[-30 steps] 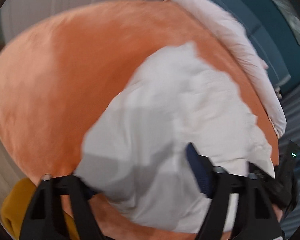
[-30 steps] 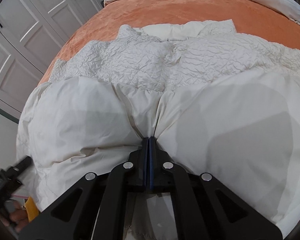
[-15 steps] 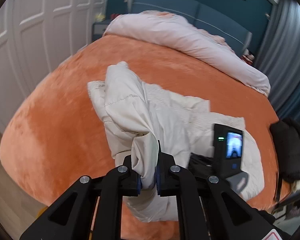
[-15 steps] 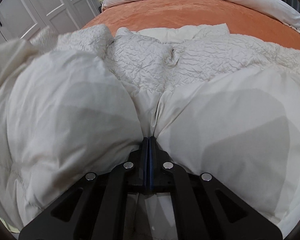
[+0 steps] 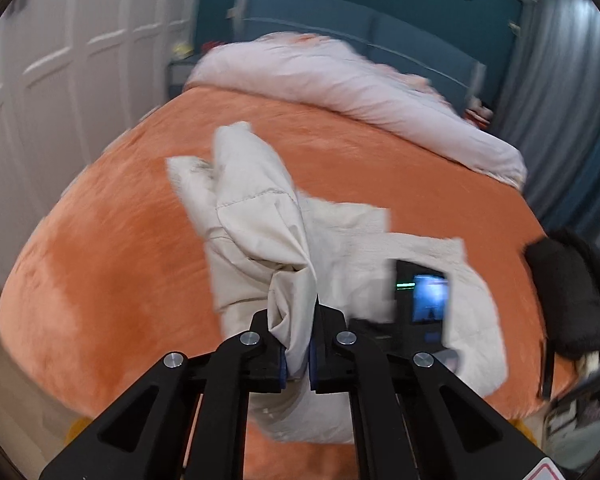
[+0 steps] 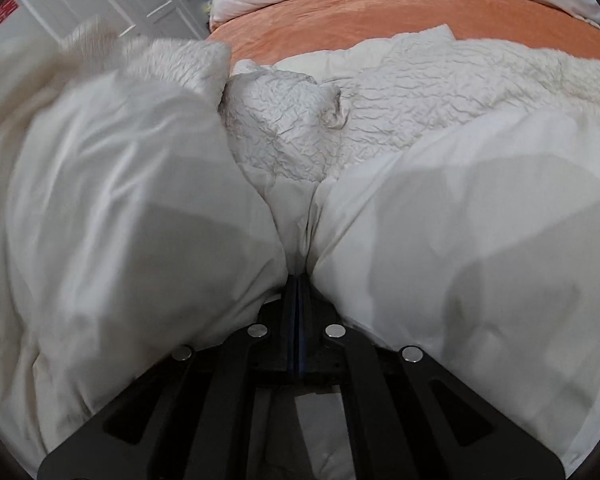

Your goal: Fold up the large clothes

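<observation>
The garment, a cream padded jacket (image 5: 260, 216), lies on the orange bed cover (image 5: 100, 248), toward the cover's near edge and well apart from the rolled white duvet (image 5: 360, 92) at its far end.

Left gripper (image 5: 298, 344): jaws nearly closed, with a thick bunch of the jacket's smooth outer fabric clamped between them. That portion is raised off the cover and stands as a peaked fold above the rest of the jacket.

Right gripper (image 6: 298, 296): jaws pressed together on a thin pinch of the same jacket at its near hem; fabric billows to either side of the pinch. Beyond the pinch, the crinkled lining (image 6: 284, 120) faces up, so the jacket lies opened.

Progress, as a judgement: the fold is in an early stage. One side is lifted for carrying across; no flat, finished fold is visible. Laying that side over, the opposite side, and the final halving appear to remain.

Containers: none seen. A dark bag-like item (image 5: 568, 296) sits at the cover's right edge; its contents cannot be determined.
</observation>
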Demonstrator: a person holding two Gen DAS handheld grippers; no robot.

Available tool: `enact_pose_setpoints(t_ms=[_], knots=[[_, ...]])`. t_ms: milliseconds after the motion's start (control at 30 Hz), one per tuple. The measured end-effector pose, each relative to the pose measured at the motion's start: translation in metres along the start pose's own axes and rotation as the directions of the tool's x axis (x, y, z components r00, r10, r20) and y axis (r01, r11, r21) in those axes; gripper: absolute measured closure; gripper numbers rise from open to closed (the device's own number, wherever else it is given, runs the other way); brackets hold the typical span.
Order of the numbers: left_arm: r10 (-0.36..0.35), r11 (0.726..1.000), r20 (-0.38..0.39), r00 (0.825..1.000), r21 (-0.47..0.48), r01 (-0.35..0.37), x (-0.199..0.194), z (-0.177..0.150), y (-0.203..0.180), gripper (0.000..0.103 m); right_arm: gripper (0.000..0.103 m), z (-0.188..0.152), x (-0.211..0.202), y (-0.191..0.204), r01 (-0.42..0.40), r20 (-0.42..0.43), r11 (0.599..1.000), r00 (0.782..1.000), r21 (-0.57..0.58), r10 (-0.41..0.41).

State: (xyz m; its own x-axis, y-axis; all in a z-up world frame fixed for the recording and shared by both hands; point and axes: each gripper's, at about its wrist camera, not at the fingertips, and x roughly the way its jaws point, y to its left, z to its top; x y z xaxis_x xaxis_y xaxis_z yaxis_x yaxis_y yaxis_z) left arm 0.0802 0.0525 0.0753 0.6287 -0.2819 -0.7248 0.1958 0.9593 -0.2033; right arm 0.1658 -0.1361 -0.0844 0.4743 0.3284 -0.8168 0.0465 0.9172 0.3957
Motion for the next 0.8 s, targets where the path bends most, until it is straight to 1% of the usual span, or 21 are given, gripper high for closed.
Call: enact_pose_setpoints(t_ms=[100,133,167,233,300,367,400,433,467,533,600,667,733,800], knots=[[0.041,0.991,-0.052,0.998,-0.124,-0.047,0.005,-0.005,0.055,0.100,0.103,0.003,-0.011,0.000,-0.034,-0.016,0.999,0.999,0.039,0.035],[0.036,0.983,-0.072,0.997,-0.176,-0.048,0.007,-0.010,0.076,0.100,0.098,0.003,-0.023,0.000,-0.055,-0.005,0.996,0.998,0.064,0.056],[0.029,0.976,-0.083,0.996,-0.211,-0.046,0.008,-0.014,0.092,0.101,0.099,-0.001,-0.038,0.001,-0.071,0.020,0.995,0.997,0.065,0.070],[0.012,0.961,-0.109,0.994,-0.273,-0.041,0.013,-0.025,0.117,0.101,0.099,-0.017,-0.071,0.008,-0.054,0.053,0.998,0.997,0.035,0.052],[-0.011,0.949,-0.114,0.993,-0.314,-0.025,0.016,-0.032,0.129,0.101,0.099,-0.032,-0.090,0.012,-0.054,0.052,0.998,0.997,0.016,0.053],[-0.028,0.942,-0.106,0.994,-0.335,-0.009,0.018,-0.036,0.137,0.101,0.099,-0.055,-0.095,0.019,-0.099,-0.002,0.995,0.995,0.000,0.099],[-0.031,0.941,-0.101,0.994,-0.338,-0.005,0.018,-0.037,0.140,0.101,0.099,-0.062,-0.093,0.021,-0.101,-0.027,0.995,0.995,-0.011,0.101],[-0.041,0.939,-0.095,0.995,-0.345,0.005,0.017,-0.037,0.142,0.101,0.100,-0.076,-0.084,0.031,-0.080,-0.061,0.996,0.995,-0.038,0.077],[-0.051,0.935,-0.090,0.995,-0.353,0.016,0.016,-0.037,0.145,0.101,0.103,-0.083,-0.079,0.033,-0.067,-0.076,0.996,0.995,-0.051,0.064],[-0.073,0.930,-0.084,0.994,-0.365,0.038,0.014,-0.038,0.150,0.101,0.103,-0.089,-0.059,0.035,-0.053,-0.097,0.998,0.994,-0.026,0.050],[-0.055,0.936,-0.076,0.996,-0.351,0.025,0.012,-0.037,0.154,0.101,0.103,-0.083,-0.045,0.044,-0.065,-0.124,0.998,0.990,-0.022,0.061],[-0.039,0.937,-0.059,0.997,-0.348,0.016,0.009,-0.035,0.156,0.101,0.103,-0.074,-0.023,0.056,-0.063,-0.154,0.996,0.987,-0.071,0.051],[-0.040,0.934,-0.040,0.998,-0.356,0.023,0.005,-0.029,0.158,0.101,0.103,-0.062,-0.006,0.066,-0.063,-0.160,0.993,0.986,-0.096,0.047],[-0.031,0.942,-0.025,0.999,-0.336,0.021,-0.001,-0.022,0.155,0.102,0.103,-0.056,-0.004,0.071,-0.071,-0.158,0.994,0.986,-0.081,0.057]])
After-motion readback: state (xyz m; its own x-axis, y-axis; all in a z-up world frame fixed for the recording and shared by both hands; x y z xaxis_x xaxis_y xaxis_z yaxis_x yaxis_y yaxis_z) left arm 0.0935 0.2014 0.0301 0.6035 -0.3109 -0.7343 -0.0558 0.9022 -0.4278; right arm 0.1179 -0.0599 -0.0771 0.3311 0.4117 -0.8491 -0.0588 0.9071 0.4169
